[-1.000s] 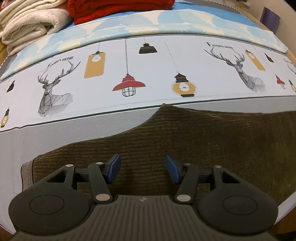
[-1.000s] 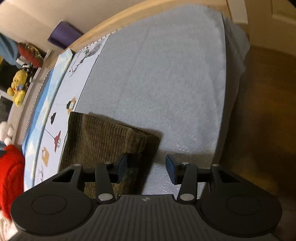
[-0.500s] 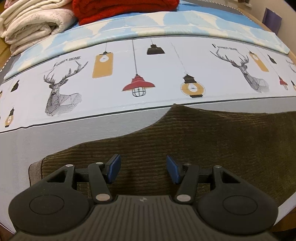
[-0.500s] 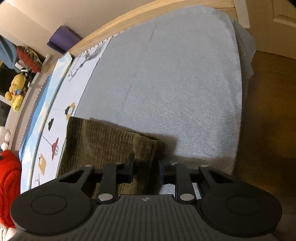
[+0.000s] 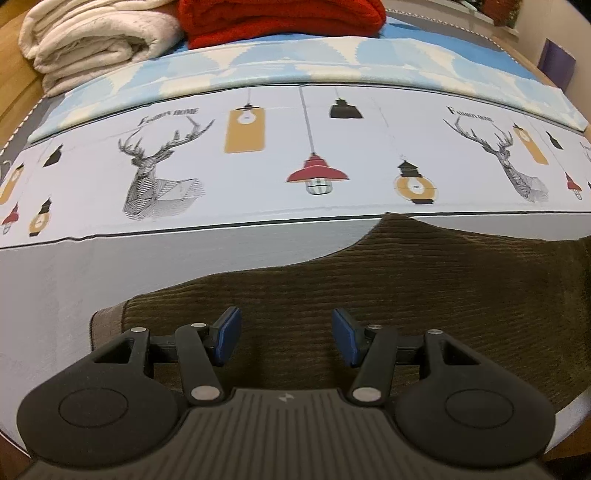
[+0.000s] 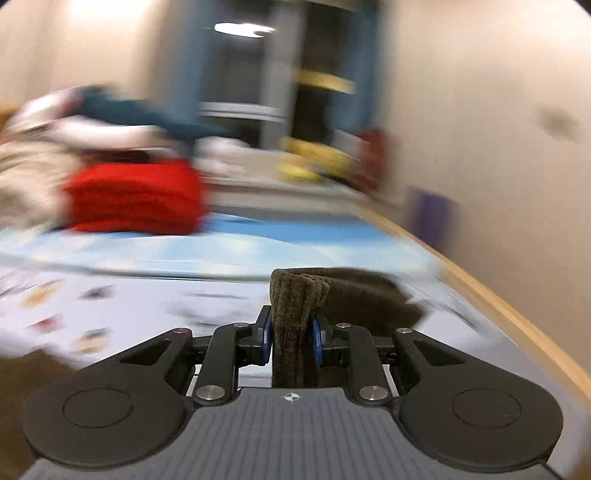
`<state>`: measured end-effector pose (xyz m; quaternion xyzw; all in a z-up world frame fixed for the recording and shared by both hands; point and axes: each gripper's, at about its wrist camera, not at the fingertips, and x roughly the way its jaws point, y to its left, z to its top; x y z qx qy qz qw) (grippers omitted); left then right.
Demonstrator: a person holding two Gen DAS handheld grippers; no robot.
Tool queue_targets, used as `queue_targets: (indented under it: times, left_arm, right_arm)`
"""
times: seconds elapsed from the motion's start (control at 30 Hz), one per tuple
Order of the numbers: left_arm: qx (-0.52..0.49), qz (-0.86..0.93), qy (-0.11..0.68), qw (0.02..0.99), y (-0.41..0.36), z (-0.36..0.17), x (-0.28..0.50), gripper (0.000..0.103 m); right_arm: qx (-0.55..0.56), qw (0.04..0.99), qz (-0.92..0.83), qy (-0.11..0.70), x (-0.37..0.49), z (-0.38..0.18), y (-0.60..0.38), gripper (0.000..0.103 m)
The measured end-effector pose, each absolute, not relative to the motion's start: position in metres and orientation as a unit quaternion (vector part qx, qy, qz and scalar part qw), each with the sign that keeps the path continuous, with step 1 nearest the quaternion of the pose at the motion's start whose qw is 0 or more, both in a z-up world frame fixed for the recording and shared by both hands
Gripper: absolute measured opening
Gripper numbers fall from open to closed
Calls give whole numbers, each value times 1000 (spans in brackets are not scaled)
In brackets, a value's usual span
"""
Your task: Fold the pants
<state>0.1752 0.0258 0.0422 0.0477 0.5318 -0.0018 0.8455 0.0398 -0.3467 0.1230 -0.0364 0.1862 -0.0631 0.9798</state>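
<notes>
Dark olive corduroy pants (image 5: 388, 291) lie flat on the bed, with the waist end at the left. My left gripper (image 5: 284, 338) is open and hovers just above the pants near the waistband, holding nothing. My right gripper (image 6: 290, 334) is shut on a bunched end of the pants (image 6: 291, 306) and has lifted it off the bed. The right wrist view is heavily motion-blurred.
The bed has a grey sheet (image 5: 110, 266) and a printed cover with deer and lamps (image 5: 258, 166). A folded cream blanket (image 5: 96, 40) and a red blanket (image 5: 280, 18) are stacked at the far side. A wooden bed edge (image 6: 498, 306) runs along the right.
My right gripper closed on the end of the pants and swung up with it, so its view turned from the bed to the room. The left gripper shifted slightly and stays open.
</notes>
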Motion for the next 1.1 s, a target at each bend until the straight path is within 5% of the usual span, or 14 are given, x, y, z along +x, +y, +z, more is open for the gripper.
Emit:
queue_targets:
  times: [0.17,0.33,0.6,0.8,0.87,0.9,1.0,1.1]
  left_arm:
    - [40,10,532,846,47,43,169,60]
    - [26,23,534,845,69,45,163,60]
    - [22,30,531,846,86,46,162,60]
    - [27,25,531,846,80,45,162,60]
    - [30,22,532,846,77,45,162,60]
    - [31,22,532,846,77,44,162,60]
    - [34,22,533,845,77,44,163,60]
    - [32,22,532,846,77,44,163,60]
  right_arm:
    - [-136,951,147,234,45,82,-206,24]
    - [-221,838,299,399,32,-9,-115,46]
    - [-183,875,289,342,23,18,-120,47]
    - [-159,868,251,399,52,-8,-130,47]
    - [-148,869,248,402,59,-10,-129,44]
    - [-144,868,252,404,60,-9,-129,31]
    - [-145,858,283,403,56,-9,-124,14]
    - [-157,861,300,379,47,9,-125,13]
